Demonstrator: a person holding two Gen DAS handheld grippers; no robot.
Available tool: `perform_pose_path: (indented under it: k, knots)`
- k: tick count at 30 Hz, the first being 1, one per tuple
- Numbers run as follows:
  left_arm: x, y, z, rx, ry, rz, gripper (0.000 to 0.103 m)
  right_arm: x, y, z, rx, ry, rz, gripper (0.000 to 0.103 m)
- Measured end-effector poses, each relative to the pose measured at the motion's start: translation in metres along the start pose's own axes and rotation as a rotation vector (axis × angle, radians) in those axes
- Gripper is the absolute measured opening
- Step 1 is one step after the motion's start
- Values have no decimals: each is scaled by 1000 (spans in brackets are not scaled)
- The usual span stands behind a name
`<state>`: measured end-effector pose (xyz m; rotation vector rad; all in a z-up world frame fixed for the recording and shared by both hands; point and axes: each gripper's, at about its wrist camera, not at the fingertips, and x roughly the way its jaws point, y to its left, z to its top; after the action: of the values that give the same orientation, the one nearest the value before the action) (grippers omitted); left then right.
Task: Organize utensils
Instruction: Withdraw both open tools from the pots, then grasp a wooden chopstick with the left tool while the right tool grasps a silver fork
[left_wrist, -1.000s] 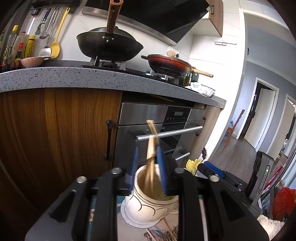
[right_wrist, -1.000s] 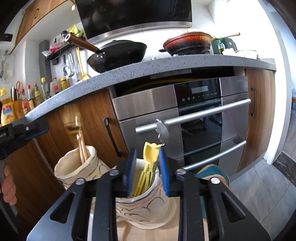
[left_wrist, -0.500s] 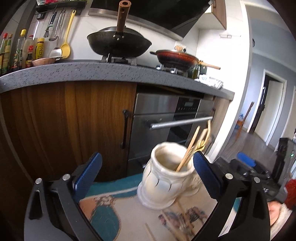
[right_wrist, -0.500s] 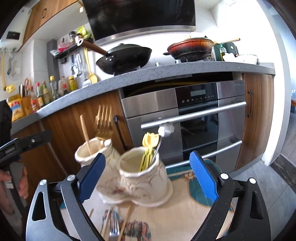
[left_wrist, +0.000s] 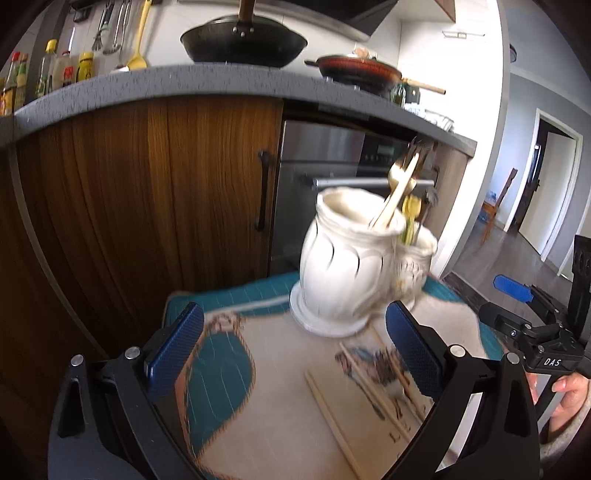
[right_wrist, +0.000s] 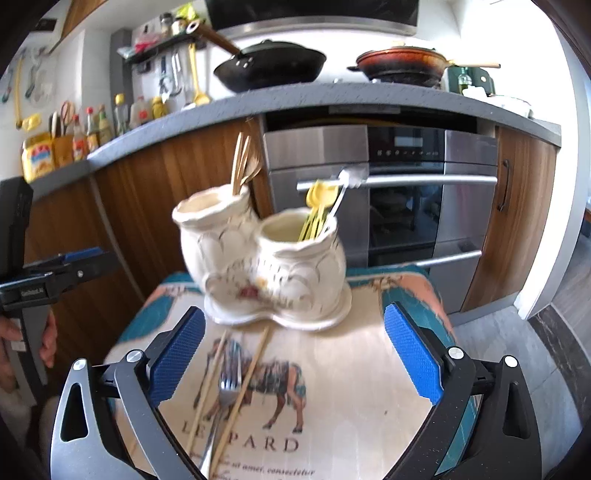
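A: Where's the holder?
B: The twin-pot holder (right_wrist: 266, 258) sits at the mat's (right_wrist: 351, 369) far edge, chopsticks (right_wrist: 240, 380) and fork (right_wrist: 225, 391) lying loose before it.
A: Claws?
B: Left claw (left_wrist: 291, 354) and right claw (right_wrist: 295, 354) just spread wide, both empty.

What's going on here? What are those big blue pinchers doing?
A person is sorting utensils with a pincher tool in each hand. Both the left gripper and the right gripper have just been opening and hold nothing now. The white double pot already has chopsticks in one cup and yellow spoons in the other. On the mat a fork and loose chopsticks wait to be sorted.
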<state>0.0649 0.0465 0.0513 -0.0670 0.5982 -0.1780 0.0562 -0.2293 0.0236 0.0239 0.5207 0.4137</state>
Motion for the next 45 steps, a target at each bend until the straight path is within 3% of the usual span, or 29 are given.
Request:
perform_pose_path:
  k: [8,19,21,24,25,27,30,34,42,45]
  knots:
    - [16,-12,-36,76,127,28,97,13,9,-24,-31,90,4,97]
    - [31,-18,-74,98,259,13,97,23,34,-52,-114,236,42,94]
    - [32,-19,-77,99,272,10,97,25,41,-56,-125,258,56,83]
    - [34,-20,-79,106,284,9,97,29,53,-61,-153,300,77,56]
    - [33,-20,-79,108,283,9,97,30,55,-62,-158,310,86,52]
    - [33,-22,-79,116,282,8,97,32,58,-63,-162,326,108,30]
    - [33,-23,-79,122,283,5,97,36,62,-64,-164,352,131,14]
    - [33,-25,-80,129,282,-5,94,43,65,-66,-155,383,143,12]
    - [39,-33,-85,132,328,-53,56,52,69,-65,-169,442,98,12]
    - [43,-37,-88,145,339,-56,55,56,71,-63,-174,456,76,12]
